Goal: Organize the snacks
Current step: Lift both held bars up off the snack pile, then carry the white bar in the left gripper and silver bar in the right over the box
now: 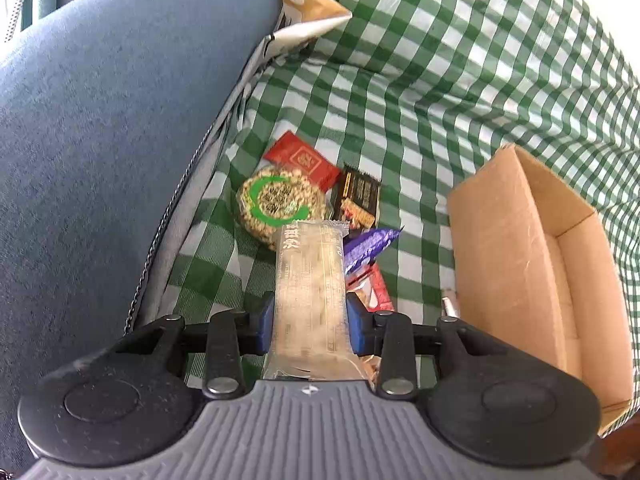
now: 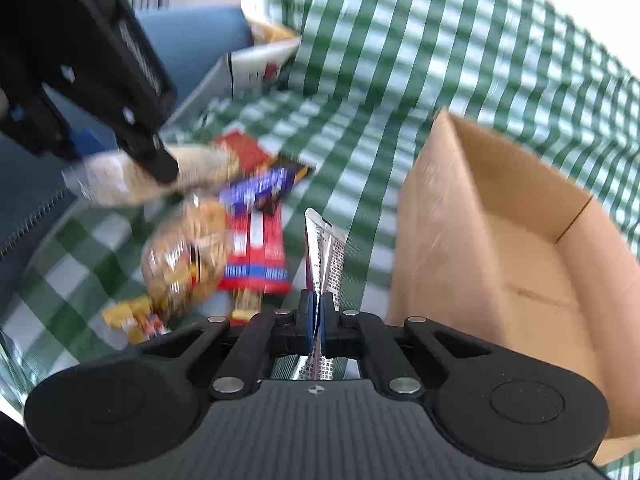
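Snacks were piled on my checked cloth (image 1: 440, 80); my left gripper (image 1: 310, 320) was clamped on a pale bar (image 1: 310, 280), my right gripper (image 2: 317, 320) pinched a silver sachet (image 2: 324, 248) beside the cardboard box (image 2: 520, 240).

The left gripper (image 1: 310, 326) points steeply down, its blue pads pressed on either side of a long beige snack bar (image 1: 310, 280). The right gripper (image 2: 316, 326), angled down less sharply, has its jaws pinched almost together on a thin silver foil packet (image 2: 324, 248) that stands edge-on between them.
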Action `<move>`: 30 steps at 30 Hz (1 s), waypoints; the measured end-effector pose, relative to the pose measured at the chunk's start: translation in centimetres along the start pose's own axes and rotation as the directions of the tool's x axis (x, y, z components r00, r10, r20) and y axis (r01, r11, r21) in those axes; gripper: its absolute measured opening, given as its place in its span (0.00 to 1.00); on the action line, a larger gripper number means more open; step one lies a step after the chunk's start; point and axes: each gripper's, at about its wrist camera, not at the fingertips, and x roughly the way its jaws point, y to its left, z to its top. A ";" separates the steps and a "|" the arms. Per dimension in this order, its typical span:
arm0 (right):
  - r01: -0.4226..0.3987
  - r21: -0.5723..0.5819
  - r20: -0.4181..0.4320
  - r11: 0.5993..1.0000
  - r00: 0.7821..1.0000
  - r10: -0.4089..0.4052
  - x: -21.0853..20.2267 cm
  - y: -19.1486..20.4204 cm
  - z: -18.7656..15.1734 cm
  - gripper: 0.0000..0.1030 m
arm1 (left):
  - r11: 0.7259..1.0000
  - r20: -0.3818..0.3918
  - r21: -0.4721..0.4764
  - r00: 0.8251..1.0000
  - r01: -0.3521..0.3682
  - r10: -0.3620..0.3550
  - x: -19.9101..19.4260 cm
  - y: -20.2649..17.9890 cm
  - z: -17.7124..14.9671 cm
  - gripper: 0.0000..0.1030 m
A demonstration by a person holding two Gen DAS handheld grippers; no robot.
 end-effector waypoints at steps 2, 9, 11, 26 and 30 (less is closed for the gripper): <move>-0.006 0.010 0.038 1.000 0.999 0.006 -1.0 -0.4 0.8 0.02 | 1.000 0.018 -0.006 1.000 0.008 -0.008 -0.3 0.0 0.1 0.39; -0.042 0.070 0.163 0.997 0.986 0.030 -4.9 -3.1 3.3 0.02 | 0.999 0.087 -0.019 0.995 0.048 -0.046 -1.3 -0.6 0.6 0.38; -0.046 0.092 0.192 0.995 0.981 0.028 -5.8 -4.6 4.4 0.03 | 0.998 0.103 -0.021 0.993 0.059 -0.057 -1.5 -0.8 0.7 0.38; 0.119 0.200 0.233 0.972 0.958 -0.165 -5.0 -18.5 4.0 0.03 | 0.988 0.211 -0.011 0.966 0.157 -0.151 -2.6 -4.1 1.7 0.38; 0.142 0.256 0.186 0.956 0.963 -0.193 -4.6 -21.0 2.5 0.03 | 0.981 0.254 0.002 0.948 0.195 -0.190 -3.0 -5.7 1.9 0.38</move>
